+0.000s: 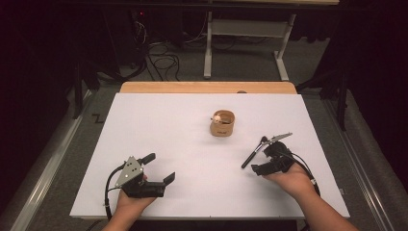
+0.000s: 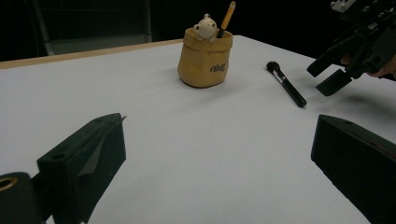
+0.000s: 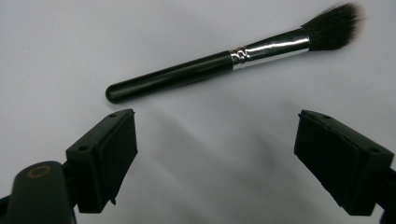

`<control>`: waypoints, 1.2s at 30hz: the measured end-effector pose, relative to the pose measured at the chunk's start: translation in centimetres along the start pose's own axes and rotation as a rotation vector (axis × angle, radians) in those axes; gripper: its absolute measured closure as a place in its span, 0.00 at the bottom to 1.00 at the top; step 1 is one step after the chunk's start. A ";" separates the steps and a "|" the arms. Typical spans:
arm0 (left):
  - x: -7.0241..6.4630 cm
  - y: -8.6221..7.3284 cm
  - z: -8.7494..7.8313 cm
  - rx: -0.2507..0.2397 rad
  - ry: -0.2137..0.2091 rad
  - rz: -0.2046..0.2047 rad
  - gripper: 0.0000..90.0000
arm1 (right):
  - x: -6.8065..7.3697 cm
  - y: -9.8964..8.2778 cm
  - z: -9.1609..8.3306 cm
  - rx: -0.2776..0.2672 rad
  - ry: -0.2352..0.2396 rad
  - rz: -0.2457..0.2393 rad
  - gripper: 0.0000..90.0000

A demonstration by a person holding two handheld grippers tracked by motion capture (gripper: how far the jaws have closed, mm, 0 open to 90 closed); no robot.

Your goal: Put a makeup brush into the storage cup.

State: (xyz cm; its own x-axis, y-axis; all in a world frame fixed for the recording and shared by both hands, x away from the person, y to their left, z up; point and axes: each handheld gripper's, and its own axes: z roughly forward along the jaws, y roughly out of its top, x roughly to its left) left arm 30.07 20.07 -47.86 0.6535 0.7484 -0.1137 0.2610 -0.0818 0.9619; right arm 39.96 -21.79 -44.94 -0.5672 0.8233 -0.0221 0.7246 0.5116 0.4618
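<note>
- Spreading white across the high view: the surface (image 1: 159,144), carrying everything, with a wooden edge at its far side.
- Sitting well back from both hands: a tan bag-shaped holder (image 1: 222,123); from the left gripper view (image 2: 205,58) showing a small bear figure (image 2: 204,26) and an orange pencil (image 2: 227,16) poking out of its top, details too small to make out from above.
- Resting near the front left of the surface: the left gripper (image 1: 159,168), fingers (image 2: 88,161) standing wide with nothing between them.
- Hovering at the right, just beside the brush: the right gripper (image 1: 262,158), fingers (image 3: 105,156) spread wide and gripping nothing; seen from the left gripper view (image 2: 334,74) tilting down towards the surface.
- Lying flat on the surface, right of the holder: a black makeup brush (image 1: 253,153), untouched; from the right gripper view (image 3: 224,63) revealing a silver ferrule and dark bristles, just beyond the fingertips rather than between them.
</note>
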 end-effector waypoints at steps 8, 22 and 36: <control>0.0 0.0 0.0 0.000 -0.007 -0.001 0.04 | -0.5 1.3 0.7 0.045 0.011 0.044 0.19; 0.0 0.0 0.0 -0.004 -0.014 -0.001 0.04 | -0.6 3.4 1.0 0.111 0.020 0.091 0.28; 0.0 0.0 -0.1 -0.007 -0.021 0.002 0.04 | -1.1 4.8 1.7 0.102 0.008 0.181 0.32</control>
State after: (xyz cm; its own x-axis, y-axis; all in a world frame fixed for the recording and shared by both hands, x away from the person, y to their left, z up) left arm 29.97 20.11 -47.79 0.6688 0.7341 -0.1172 0.2549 -0.0784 0.9638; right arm 44.75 -19.86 -44.26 -0.4269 0.9023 0.0604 0.8508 0.3781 0.3649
